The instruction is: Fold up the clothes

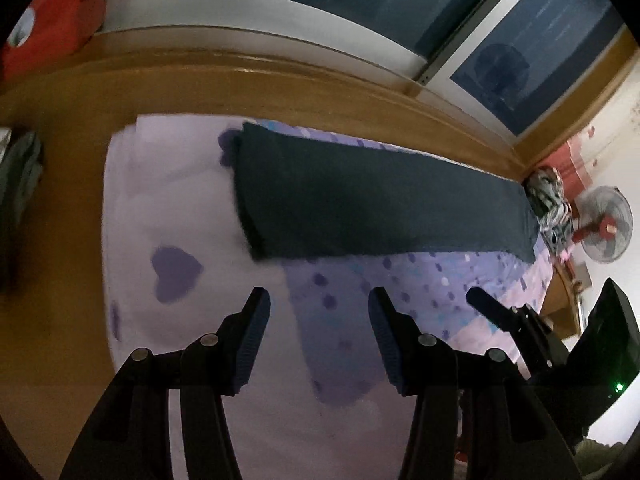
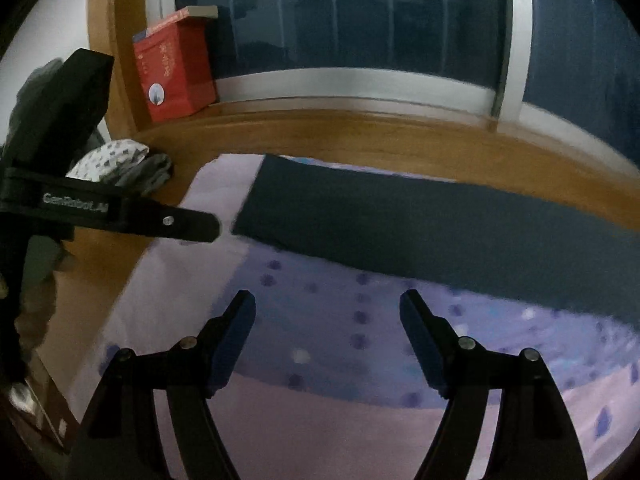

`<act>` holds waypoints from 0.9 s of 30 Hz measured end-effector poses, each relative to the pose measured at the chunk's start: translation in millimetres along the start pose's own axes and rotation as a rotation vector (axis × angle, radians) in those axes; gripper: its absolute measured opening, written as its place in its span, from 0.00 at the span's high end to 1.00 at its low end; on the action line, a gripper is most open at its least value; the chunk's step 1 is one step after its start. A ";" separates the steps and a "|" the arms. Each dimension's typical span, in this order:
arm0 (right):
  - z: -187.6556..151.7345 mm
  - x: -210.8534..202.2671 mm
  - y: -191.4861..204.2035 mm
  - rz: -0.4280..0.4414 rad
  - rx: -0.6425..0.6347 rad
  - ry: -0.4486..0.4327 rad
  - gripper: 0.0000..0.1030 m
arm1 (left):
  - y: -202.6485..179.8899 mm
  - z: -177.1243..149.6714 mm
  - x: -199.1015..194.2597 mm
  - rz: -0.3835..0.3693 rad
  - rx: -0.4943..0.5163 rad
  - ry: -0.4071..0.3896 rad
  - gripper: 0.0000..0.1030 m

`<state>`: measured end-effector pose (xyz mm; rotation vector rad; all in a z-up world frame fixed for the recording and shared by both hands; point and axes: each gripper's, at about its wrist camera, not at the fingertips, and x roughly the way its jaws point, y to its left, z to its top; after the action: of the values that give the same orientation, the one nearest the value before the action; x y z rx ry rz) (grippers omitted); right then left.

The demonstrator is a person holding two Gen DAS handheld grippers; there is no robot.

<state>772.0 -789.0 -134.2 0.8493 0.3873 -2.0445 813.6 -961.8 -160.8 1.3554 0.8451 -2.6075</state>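
Lilac heart-print bedsheet (image 1: 176, 216) fills the frame below a dark window (image 2: 360, 20); a long navy garment (image 1: 380, 208), folded into a strip, lies across the middle. Left gripper (image 1: 319, 304) and right gripper (image 2: 327, 306) hover, jaws apart and empty.

Left hand-held gripper (image 1: 318, 300) and right hand-held gripper (image 2: 327, 304): jaws apart, empty.

Dim room: dark window (image 2: 360, 24) with pale frame, upper frame; wooden ledge (image 2: 360, 128) below; red box (image 2: 176, 68) upper left; standing fan (image 1: 606, 224) far right
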 end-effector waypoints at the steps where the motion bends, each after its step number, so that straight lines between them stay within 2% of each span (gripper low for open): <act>1: 2.7 3.7 8.7 -0.009 0.010 0.002 0.27 | 4.2 3.1 0.1 0.001 0.008 0.003 0.50; 7: 18.4 25.3 43.4 -0.024 0.009 0.002 0.27 | 34.1 35.4 10.4 -0.024 0.020 0.012 0.50; 12: 32.1 60.9 66.7 -0.038 -0.026 -0.004 0.27 | 52.0 61.9 36.4 -0.052 -0.006 0.030 0.50; 19: 41.6 106.7 82.9 -0.079 -0.034 0.009 0.27 | 61.2 85.0 70.8 -0.074 -0.026 0.055 0.50; 22: 40.9 121.1 84.9 -0.087 -0.035 0.044 0.27 | 64.0 90.7 79.2 -0.080 -0.042 0.050 0.50; 25: 40.6 131.8 81.8 -0.096 -0.019 0.096 0.35 | 65.5 94.2 82.0 -0.086 -0.055 0.038 0.50; 27: 40.9 132.6 77.6 -0.106 -0.001 0.097 0.45 | 63.5 95.1 81.5 -0.100 -0.044 0.023 0.50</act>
<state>765.7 -936.3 -193.6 0.9477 0.4955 -2.1050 714.8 -1049.5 -208.4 1.3680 0.9921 -2.6350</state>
